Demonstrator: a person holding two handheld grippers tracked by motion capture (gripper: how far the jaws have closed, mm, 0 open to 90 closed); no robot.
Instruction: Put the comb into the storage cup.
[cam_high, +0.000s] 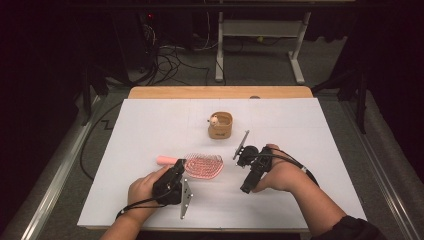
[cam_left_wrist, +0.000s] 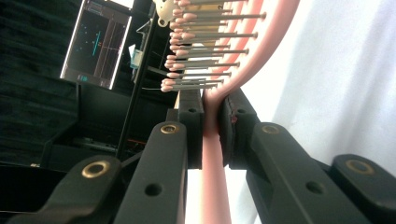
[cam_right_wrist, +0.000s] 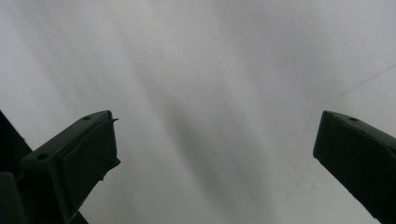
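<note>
- While you look down from the high view, the counter (cam_high: 150, 125) is the biggest thing before you: a white sheet covers it, and a strip of bare wood shows along its far edge.
- Your left forearm comes in from the bottom left, and your right forearm, in a dark sleeve, from the bottom right.
- Your left gripper (cam_high: 176, 169) sits near the front of the counter, left of centre, with its grey plate lying beside your hand.
- Its jaws are clamped on the pink hairbrush (cam_high: 200, 165); in the left gripper view the two black pads press on the thin pink neck (cam_left_wrist: 211, 121) from both sides, just below the head.
- That hairbrush lies near the middle of the counter, its handle end pointing left and its oval head to the right of your left gripper; the pink-tipped bristles (cam_left_wrist: 196, 51) stand out sideways from the head in the left gripper view.
- Your right gripper (cam_high: 241, 154) is held to the right of the brush head, near it but apart from it.
- Its jaws stand wide apart in the right gripper view, with nothing between them but blurred white counter (cam_right_wrist: 210, 93).
- A small tan holder (cam_high: 220, 125) stands farther back near the centre, well clear of both grippers, with a small pale item at its rim that I cannot make out.
</note>
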